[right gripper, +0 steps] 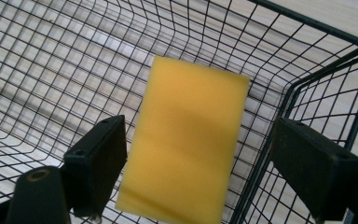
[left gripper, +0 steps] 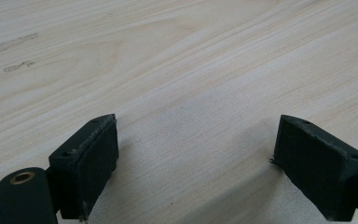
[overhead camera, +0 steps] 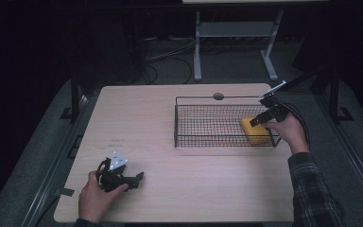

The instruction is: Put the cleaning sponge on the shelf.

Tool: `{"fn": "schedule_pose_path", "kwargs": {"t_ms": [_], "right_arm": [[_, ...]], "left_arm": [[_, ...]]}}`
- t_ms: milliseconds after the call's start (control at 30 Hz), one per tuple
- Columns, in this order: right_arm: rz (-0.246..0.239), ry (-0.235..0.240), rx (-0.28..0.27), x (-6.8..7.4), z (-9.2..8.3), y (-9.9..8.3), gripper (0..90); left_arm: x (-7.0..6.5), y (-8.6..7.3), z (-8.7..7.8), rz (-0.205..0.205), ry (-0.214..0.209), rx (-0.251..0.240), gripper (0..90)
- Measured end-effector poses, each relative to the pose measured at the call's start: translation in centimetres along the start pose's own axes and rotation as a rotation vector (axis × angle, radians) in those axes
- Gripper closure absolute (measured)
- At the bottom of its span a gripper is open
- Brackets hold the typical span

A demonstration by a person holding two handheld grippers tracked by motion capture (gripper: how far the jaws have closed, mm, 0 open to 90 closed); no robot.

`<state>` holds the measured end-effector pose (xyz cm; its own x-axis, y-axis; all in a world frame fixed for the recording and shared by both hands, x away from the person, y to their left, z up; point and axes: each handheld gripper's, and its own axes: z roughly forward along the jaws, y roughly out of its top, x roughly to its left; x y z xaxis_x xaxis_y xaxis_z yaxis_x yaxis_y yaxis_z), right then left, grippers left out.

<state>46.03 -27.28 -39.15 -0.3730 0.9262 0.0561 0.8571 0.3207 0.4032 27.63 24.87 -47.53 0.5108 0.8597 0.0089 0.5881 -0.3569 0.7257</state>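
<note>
Yellow foam is what catches the eye from the high view: a sponge (overhead camera: pixel 256 130) lies in the right end of the wire basket (overhead camera: pixel 203 100), close to its right wall, and the right gripper (overhead camera: pixel 260 119) hangs over that corner, held by the right hand (overhead camera: pixel 287 128). Over at the near left of the wooden table (overhead camera: pixel 170 175), well apart from all this, the left hand (overhead camera: pixel 97 198) rests with the left gripper (overhead camera: pixel 134 180) low on the tabletop. From the left gripper view, its jaws stand wide apart with nothing but bare wood grain between them. From the right gripper view, the sponge (right gripper: pixel 186 140) lies flat on the basket's mesh floor (right gripper: pixel 51 84), and the jaws stand well open to either side of it; a gap shows at the right pad, and the left seems just clear too, so I take it they hold nothing. The block looks light and soft (the sort that squashes under a firm pinch), and its pores should not slip on the pads. I'd take it across the two long sides, near the middle, since the basket wall crowds the right-hand jaw.
</note>
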Motion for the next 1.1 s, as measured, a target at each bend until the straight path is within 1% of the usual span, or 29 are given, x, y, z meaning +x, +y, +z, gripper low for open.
{"fn": "schedule_pose_path", "kwargs": {"t_ms": [300,600,800,900,1067,1100], "right_arm": [[-0.006,0.005,-0.037,0.2,-1.0,-0.6,17.7],[-0.020,0.007,-0.084,0.5,-2.3,-1.6,14.8],[-0.025,0.004,-0.110,0.7,-3.3,-2.8,13.5],[-0.027,0.008,-0.132,0.8,-3.8,-3.6,13.3],[-0.028,0.009,-0.150,1.0,-4.4,-5.0,13.1],[-0.034,0.010,-0.157,1.0,-4.6,-5.2,13.0]], "left_arm": [[0.0,0.0,0.0,0.000,0.000,0.000,13.0],[0.0,-0.1,0.0,-0.001,0.001,-0.001,13.1],[0.0,0.0,0.0,-0.002,0.002,0.000,13.0],[0.0,0.0,0.0,-0.002,0.002,0.000,13.0],[0.0,0.0,0.0,-0.001,0.002,0.000,13.0],[0.0,0.0,0.0,-0.002,0.002,0.000,13.0]]}}
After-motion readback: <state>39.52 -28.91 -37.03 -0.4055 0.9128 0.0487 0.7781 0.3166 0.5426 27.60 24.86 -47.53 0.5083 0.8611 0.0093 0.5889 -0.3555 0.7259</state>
